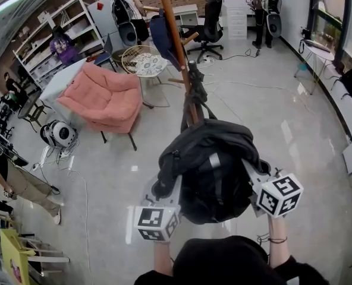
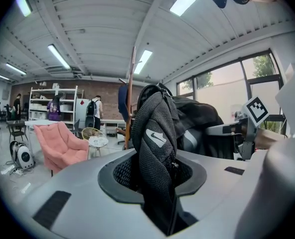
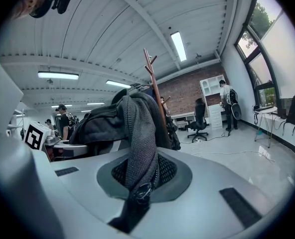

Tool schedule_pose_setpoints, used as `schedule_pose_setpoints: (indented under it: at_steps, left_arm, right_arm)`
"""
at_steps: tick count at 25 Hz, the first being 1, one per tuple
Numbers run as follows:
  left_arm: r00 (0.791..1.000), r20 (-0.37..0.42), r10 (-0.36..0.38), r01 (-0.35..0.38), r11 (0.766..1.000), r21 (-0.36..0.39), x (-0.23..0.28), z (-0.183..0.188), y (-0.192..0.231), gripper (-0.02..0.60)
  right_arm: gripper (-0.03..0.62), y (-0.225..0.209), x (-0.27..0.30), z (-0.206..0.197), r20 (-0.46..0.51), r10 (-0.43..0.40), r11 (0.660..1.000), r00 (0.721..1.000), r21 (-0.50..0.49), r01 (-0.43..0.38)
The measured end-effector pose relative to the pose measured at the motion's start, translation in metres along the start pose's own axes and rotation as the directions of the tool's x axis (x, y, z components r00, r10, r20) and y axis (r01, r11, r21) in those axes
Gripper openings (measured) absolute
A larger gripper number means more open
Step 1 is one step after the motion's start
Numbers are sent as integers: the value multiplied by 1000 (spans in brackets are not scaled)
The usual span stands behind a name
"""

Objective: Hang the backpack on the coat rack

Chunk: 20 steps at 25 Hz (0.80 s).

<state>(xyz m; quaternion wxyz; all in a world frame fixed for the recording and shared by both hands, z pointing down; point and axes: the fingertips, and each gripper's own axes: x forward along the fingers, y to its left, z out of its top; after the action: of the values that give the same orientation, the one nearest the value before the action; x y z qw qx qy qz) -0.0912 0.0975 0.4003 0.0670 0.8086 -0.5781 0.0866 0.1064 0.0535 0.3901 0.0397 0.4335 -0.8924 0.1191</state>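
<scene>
Across the wide pale floor of a workshop room, white shelving stood against the brick back wall, and a few people stood or sat near it. Nearer, a pink armchair sat to the left of the head view, with a round side table just beyond it and a black office chair further back.

Between them rose the wooden coat rack, a slim brown pole with short angled pegs. A blue garment hung high on it and a dark item lower down.

The black backpack was held off the floor between the two grippers, directly in front of the person and close to the lower part of the rack. It was not yet hung on any peg. Whether it touched the pole could not be told.

The left gripper was clenched on the mesh shoulder strap, which rose upright out of its jaws and bore a small white logo. The right gripper was clamped tight on the grey strap, its jaws nearly together, with a small metal ring sitting right at the pinch. Both grippers pointed roughly level toward the rack. Each gripper's marker cube showed at the bottom of the head view, one on each side of the bag.
</scene>
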Motion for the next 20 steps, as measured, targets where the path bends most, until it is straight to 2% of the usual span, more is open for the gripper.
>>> schedule_pose_setpoints:
  at_steps: [8,20]
  left_arm:
    - [1000,-12,-28,27,999,-46,63,4,58,129]
    - [993,-22,-112,112,993,-25,140,22,108,127]
  right_arm:
    - [26,-15,75,10,-12,-46,999,999,14,46]
    - [26,-45,146,26,-6,-123,992,992,36,123]
